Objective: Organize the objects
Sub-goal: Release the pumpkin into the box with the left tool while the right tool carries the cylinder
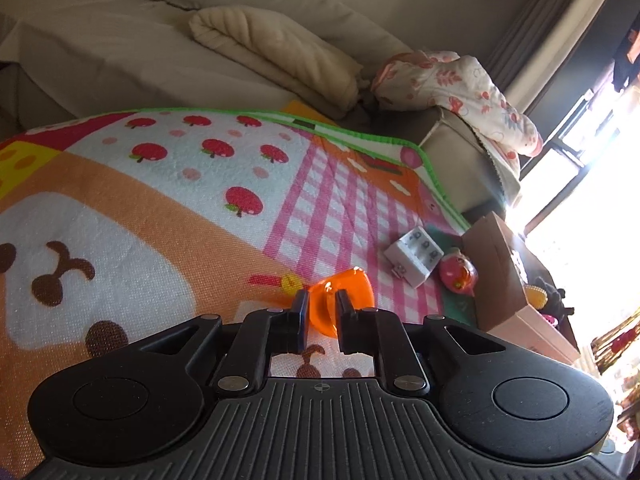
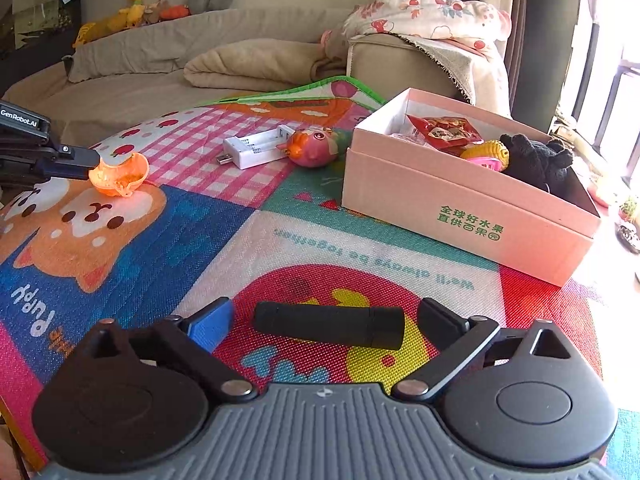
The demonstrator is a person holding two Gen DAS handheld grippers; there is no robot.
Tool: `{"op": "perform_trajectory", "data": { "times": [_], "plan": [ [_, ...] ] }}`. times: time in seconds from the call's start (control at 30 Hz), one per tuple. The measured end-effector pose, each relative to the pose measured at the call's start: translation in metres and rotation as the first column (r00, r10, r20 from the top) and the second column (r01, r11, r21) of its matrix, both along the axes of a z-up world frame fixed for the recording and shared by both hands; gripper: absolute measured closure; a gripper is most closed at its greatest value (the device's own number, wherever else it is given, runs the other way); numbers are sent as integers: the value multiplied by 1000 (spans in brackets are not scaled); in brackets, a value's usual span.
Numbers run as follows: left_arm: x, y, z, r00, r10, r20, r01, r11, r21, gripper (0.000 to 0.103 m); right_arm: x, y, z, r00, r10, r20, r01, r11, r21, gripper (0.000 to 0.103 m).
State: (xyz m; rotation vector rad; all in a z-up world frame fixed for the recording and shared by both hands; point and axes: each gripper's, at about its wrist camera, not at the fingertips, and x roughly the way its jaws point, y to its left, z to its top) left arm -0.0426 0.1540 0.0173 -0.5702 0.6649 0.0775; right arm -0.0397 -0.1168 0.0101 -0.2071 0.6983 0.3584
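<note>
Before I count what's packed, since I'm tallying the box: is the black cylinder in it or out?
Out. The black cylinder lies on its side on the play mat, between the open right gripper's fingers, apart from the pink box.

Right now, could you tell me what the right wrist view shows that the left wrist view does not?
Only the right wrist view shows the black tube lying on the mat between the open right gripper, and the box's contents: a red packet, a yellow toy and a black plush.

Only the left wrist view shows the left gripper closed on the orange shell from behind.

Both show the orange shell, the white charger, the pink toy, the pink box and the play mat.
</note>
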Motion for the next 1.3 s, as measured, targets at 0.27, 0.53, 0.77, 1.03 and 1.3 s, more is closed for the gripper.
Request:
{"op": "perform_trajectory", "data": {
  "times": [0.27, 0.53, 0.77, 1.03, 1.3],
  "plan": [
    [28, -24, -15, 999, -34, 28, 29, 984, 174, 87, -5, 5, 0, 999, 3, 33, -2, 999, -32, 4],
    [22, -52, -7, 977, -210, 31, 198, 953, 229, 88, -17, 1, 4, 1000, 12, 10, -12, 1000, -1, 27],
    [4, -76, 14, 938, -342, 65, 329, 932, 150, 88, -34, -22, 19, 998, -19, 55, 19, 1000, 5, 27],
    [63, -158, 91, 825, -501, 263, 448, 862, 236, 88, -48, -67, 62, 975, -129, 181, 118, 991, 70, 27],
    [137, -210, 84, 811, -501, 302, 468, 865, 180, 82, -52, -103, 59, 957, -236, 172, 220, 970, 106, 27]
  ]
}}
